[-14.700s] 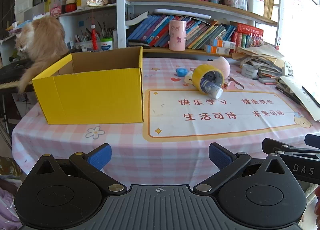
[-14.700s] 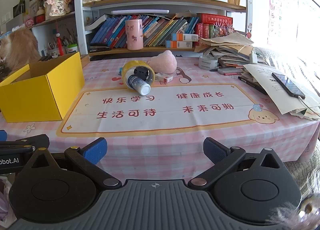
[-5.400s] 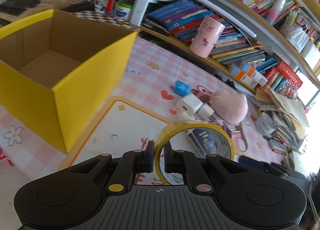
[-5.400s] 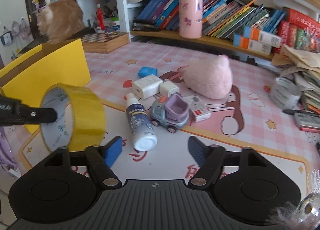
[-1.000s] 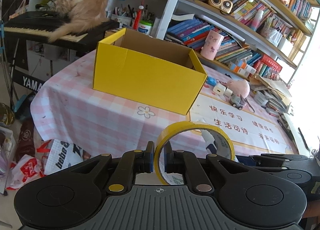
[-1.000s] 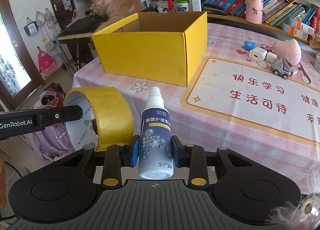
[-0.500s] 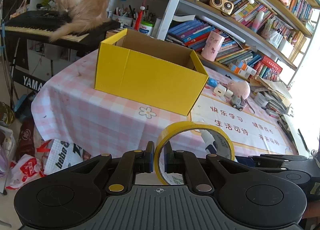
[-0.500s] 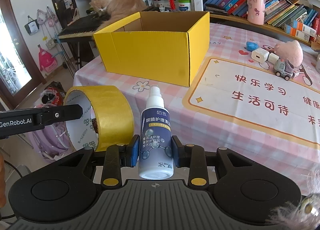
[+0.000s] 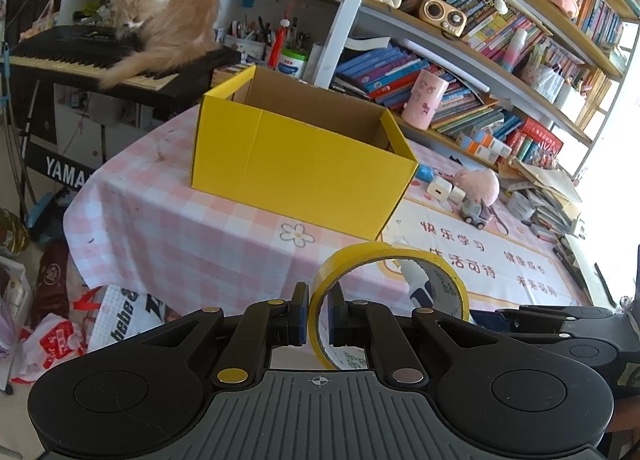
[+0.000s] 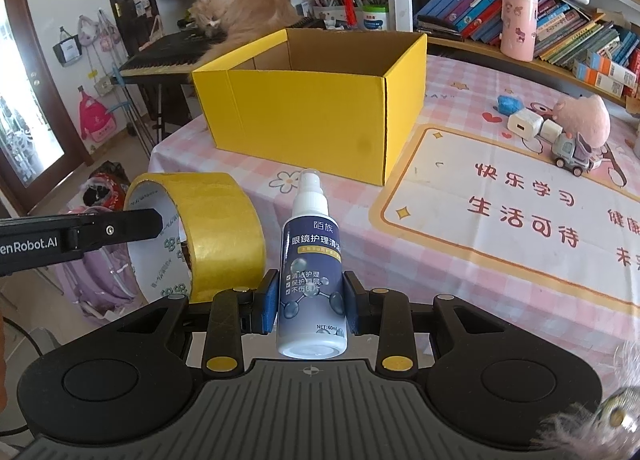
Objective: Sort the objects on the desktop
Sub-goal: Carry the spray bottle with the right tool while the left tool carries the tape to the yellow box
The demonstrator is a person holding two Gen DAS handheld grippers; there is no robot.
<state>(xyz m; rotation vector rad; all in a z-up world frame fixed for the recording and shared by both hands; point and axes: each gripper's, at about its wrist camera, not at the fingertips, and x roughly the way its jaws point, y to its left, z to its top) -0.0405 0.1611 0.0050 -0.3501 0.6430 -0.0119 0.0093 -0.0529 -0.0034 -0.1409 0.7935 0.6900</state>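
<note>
The left tongs (image 9: 318,318) pinch the wall of a yellow tape roll (image 9: 390,260), held upright on edge. The right tongs (image 10: 308,302) clamp a small spray bottle (image 10: 312,260), nozzle pointing away. Both are held clear of the tabletop (image 9: 160,228). Ahead of both tongs stands an open yellow box (image 10: 320,108); a toy truck (image 10: 572,152) lies beyond, right of the box.

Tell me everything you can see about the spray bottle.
The spray bottle is small, dark blue plastic with a white pump nozzle, a white base and white Chinese print on its label. It stands nozzle-up, clamped at mid-body between the blue pads of the right gripper, held off the table, beside the yellow tape roll.
</note>
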